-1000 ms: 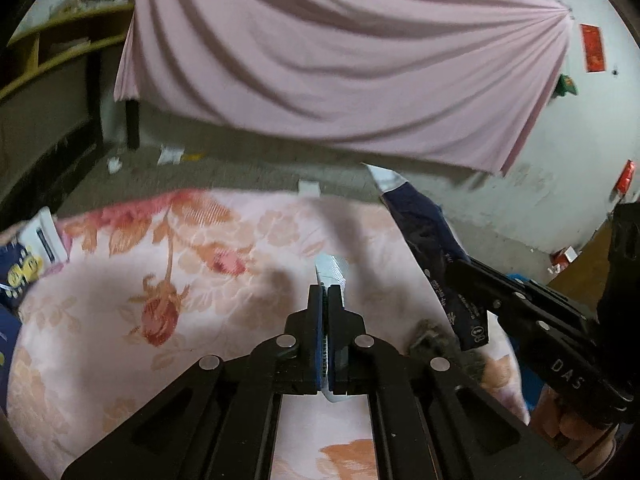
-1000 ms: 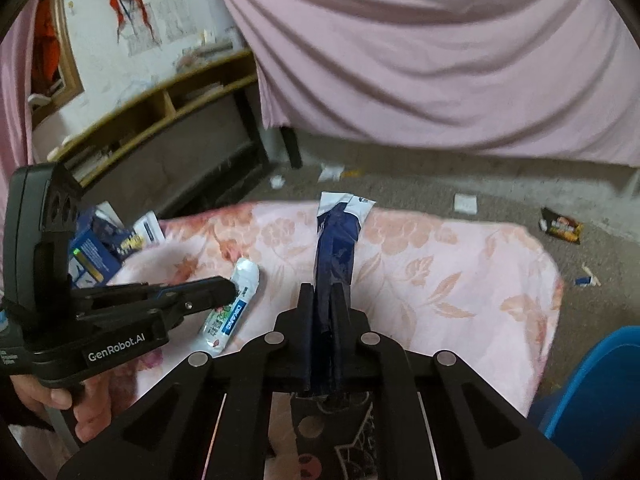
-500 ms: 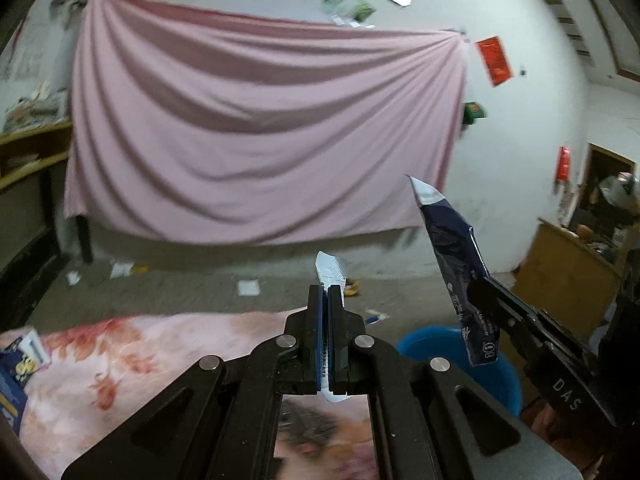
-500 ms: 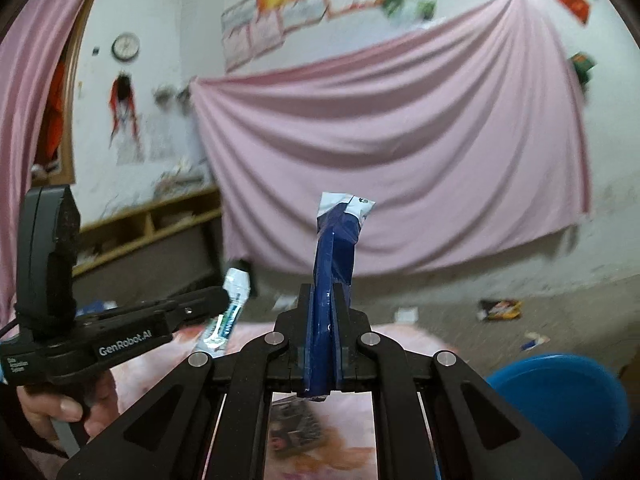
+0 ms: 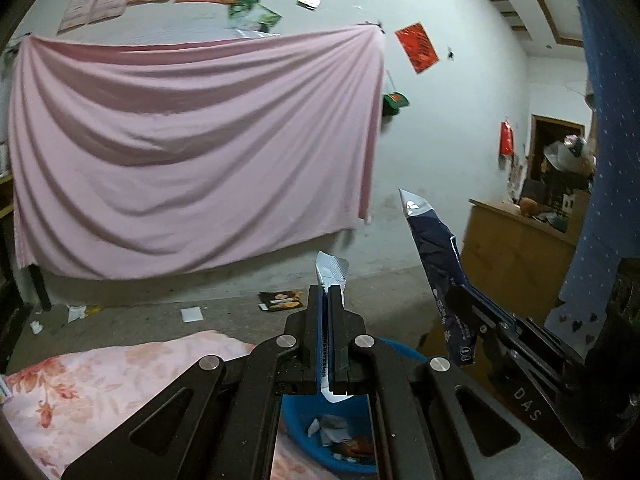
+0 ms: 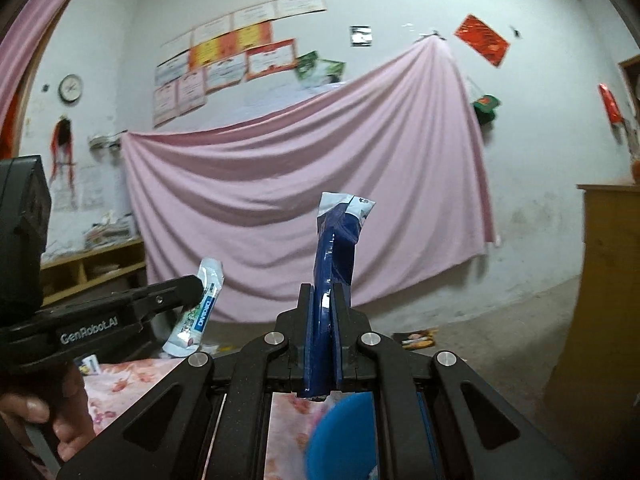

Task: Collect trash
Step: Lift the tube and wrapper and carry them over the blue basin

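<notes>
With the left claw clamped on a tube and the right claw on a blue wrapper, both poised above the basin, an early release risked them missing it.

"GenRobot.AI" on left hand-held gripper; "DAS" on right

A plain pale pink cloth sheet hangs on the grey-white plastered wall. At eleven o'clock of it, the paper certificates show white, yellow and red borders. At one o'clock hangs a red foil square. The glossy navy-blue wrapper has a silvery white torn top. The white toothpaste tube carries blue and green print. The bed cover is pink with orange-red flowers. The round plastic basin is bright blue. The cabinet is ochre wood.
</notes>
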Tool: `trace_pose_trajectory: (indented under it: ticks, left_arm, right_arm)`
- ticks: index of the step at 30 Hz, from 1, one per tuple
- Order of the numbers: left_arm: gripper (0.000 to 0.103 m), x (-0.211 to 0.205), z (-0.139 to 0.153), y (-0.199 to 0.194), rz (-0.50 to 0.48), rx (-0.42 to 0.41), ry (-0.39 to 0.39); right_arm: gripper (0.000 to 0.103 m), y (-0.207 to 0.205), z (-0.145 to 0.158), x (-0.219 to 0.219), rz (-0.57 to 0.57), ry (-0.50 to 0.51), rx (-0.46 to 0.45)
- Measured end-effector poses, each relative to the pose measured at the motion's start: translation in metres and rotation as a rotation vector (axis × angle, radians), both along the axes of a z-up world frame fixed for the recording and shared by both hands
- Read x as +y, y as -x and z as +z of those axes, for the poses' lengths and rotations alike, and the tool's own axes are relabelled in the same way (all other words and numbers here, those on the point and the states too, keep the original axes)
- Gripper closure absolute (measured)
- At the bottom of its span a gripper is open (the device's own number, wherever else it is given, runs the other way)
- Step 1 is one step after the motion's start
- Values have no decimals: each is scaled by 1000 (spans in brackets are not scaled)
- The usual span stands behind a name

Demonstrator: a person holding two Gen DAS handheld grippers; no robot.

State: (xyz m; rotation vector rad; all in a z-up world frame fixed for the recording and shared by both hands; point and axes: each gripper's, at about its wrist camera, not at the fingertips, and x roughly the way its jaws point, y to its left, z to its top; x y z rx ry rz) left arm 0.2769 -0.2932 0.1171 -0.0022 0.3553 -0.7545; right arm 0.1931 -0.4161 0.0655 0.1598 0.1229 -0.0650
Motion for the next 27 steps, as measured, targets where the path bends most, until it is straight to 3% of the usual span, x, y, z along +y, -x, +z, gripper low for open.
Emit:
trace_pose_trajectory:
  ticks: [9,16,27]
  left_arm:
    - [103,-44,-21,6,-33,27,-92]
    - [103,-70,-51,-5,-32,129,-157]
    - [103,-92,-77,-13,-48,218,-219]
  right_arm:
    - [97,12,-14,-38,-73,-41,34]
    - [97,4,-34,-61,-96,-82,119]
    - [96,-8,-66,-87,-105,-170,258]
